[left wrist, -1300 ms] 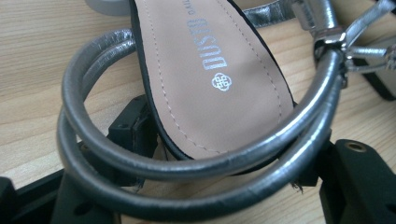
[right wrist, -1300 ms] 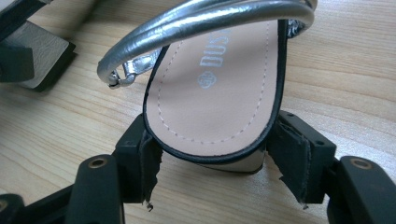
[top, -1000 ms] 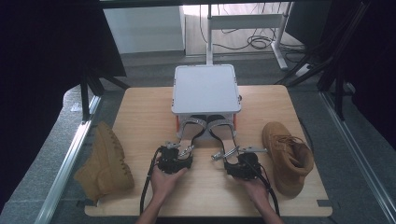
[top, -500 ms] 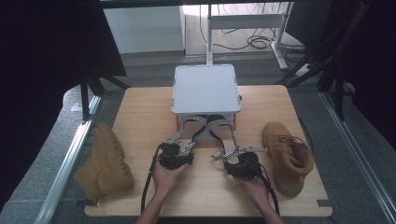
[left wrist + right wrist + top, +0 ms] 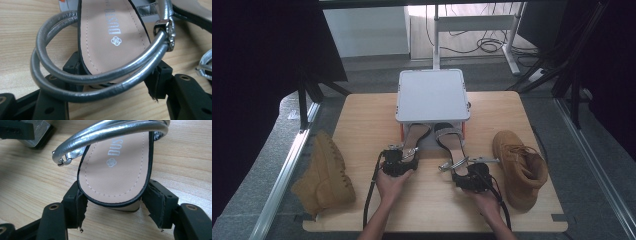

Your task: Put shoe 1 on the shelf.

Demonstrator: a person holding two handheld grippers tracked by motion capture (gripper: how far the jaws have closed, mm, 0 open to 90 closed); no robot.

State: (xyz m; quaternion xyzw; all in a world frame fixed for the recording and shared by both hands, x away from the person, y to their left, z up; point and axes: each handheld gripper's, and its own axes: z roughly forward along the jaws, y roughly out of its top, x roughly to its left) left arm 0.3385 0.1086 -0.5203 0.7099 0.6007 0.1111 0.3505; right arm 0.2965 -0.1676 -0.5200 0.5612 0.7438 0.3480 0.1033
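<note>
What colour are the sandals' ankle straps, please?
Silver ankle straps, clearest in the left gripper view.

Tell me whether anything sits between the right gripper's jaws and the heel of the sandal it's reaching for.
Nothing visible does. The right gripper has its jaws on either side of the right sandal heel, with only bare wooden table around.

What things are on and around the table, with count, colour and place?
sandals: 2, silver straps, pink insoles; left sandal and right sandal at table centre, toes under the box
box: 1, grey-white, far middle of the table
boots: 2, tan; left boot at the left edge, right boot near the right edge
table: 1, light wood
grippers: 2, black; left gripper with jaws around the left sandal's heel, just been closing; right gripper pads beside the right sandal's heel
hands: 2, at the near edge; left hand, right hand
</note>
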